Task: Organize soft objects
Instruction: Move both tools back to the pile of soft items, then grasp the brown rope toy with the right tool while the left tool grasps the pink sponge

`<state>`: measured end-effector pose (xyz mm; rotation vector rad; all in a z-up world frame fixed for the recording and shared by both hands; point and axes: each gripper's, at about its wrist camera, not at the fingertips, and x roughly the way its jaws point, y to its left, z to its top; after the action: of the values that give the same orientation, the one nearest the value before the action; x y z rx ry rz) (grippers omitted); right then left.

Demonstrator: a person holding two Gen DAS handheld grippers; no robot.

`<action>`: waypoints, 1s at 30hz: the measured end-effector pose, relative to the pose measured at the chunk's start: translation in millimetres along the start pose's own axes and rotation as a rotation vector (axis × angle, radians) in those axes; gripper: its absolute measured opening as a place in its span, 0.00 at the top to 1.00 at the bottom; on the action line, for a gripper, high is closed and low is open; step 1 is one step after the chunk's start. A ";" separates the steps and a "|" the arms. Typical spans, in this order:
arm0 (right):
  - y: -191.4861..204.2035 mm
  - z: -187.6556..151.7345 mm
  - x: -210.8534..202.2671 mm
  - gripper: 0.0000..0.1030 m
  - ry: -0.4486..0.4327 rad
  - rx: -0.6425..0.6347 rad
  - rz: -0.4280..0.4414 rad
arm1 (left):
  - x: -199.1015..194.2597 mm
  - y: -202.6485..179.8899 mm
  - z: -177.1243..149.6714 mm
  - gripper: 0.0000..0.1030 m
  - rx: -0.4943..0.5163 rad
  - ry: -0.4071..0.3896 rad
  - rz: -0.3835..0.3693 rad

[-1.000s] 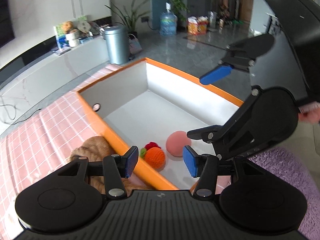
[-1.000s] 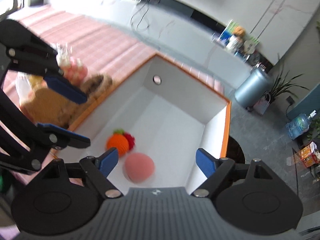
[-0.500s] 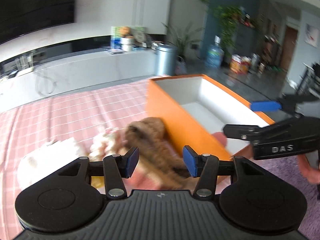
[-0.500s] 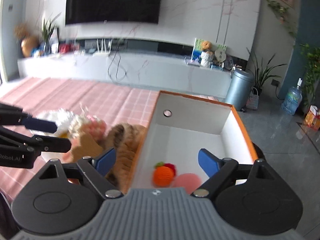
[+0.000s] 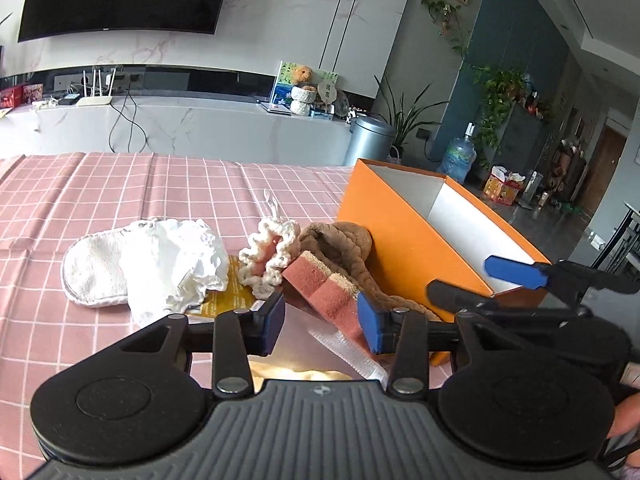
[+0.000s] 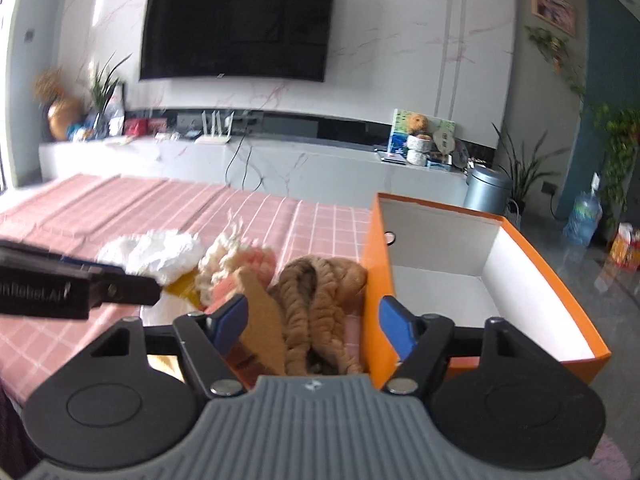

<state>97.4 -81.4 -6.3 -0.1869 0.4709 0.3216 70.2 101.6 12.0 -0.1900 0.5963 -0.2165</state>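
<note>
- Brown chunky-knit piece (image 6: 320,300), ropey and crumpled, lies on the pink checked cloth (image 5: 80,208) touching the orange box (image 5: 404,248), left side.
- Left gripper (image 5: 322,322) spread, closing, over a pink sponge (image 5: 324,286).
- Right gripper (image 6: 314,326) spread, closing, nothing pinched.

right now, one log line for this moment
left gripper: closing, over sponge | right gripper: closing, over brown knit | box: beside pile

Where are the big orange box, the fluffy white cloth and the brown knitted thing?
Big orange cardboard box (image 5: 404,240): left wrist view, on its orange outer side wall.
Fluffy white cloth (image 5: 176,260): left wrist view, on its crumpled middle.
Brown chunky knitted thing (image 6: 320,300): right wrist view, on its twisted strands.
</note>
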 end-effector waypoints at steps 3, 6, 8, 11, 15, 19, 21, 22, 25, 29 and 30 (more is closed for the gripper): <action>4.8 -3.3 6.8 0.45 0.013 -0.037 -0.014 | 4.7 1.6 -5.0 0.53 -0.014 0.007 -0.021; 4.2 -6.5 14.5 0.52 0.031 -0.043 -0.008 | 10.7 -1.7 -10.0 0.52 -0.014 0.011 -0.030; 4.9 -8.8 20.4 0.62 0.041 -0.054 0.002 | 15.6 -4.1 -11.3 0.52 -0.020 0.022 -0.038; 6.5 -10.7 28.3 0.70 0.049 -0.075 0.006 | 23.3 -8.1 -13.6 0.47 -0.040 0.037 -0.055; 7.5 -16.0 36.2 0.74 0.064 -0.093 0.006 | 38.4 -6.8 -13.2 0.42 -0.117 0.079 -0.072; 5.6 -16.8 45.0 0.74 0.074 -0.093 0.005 | 51.5 -8.6 -13.2 0.41 -0.151 0.102 -0.065; 6.1 -16.8 49.9 0.77 0.079 -0.095 0.011 | 58.9 -10.3 -12.5 0.39 -0.155 0.119 -0.057; 7.2 -16.7 52.1 0.77 0.083 -0.100 0.015 | 62.3 -10.3 -12.5 0.39 -0.160 0.130 -0.049; 8.3 -17.8 58.9 0.77 0.095 -0.108 0.020 | 70.7 -7.7 -11.6 0.37 -0.192 0.151 -0.053; 9.9 -19.3 65.0 0.77 0.110 -0.116 0.036 | 78.9 -5.4 -8.1 0.36 -0.217 0.161 -0.039; 10.5 -19.6 66.5 0.77 0.117 -0.118 0.040 | 81.4 -4.7 -7.6 0.37 -0.224 0.166 -0.038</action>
<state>141.6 -59.2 -55.9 -0.3123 0.5719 0.3788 130.8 75.5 -36.6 -0.4031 0.7823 -0.2027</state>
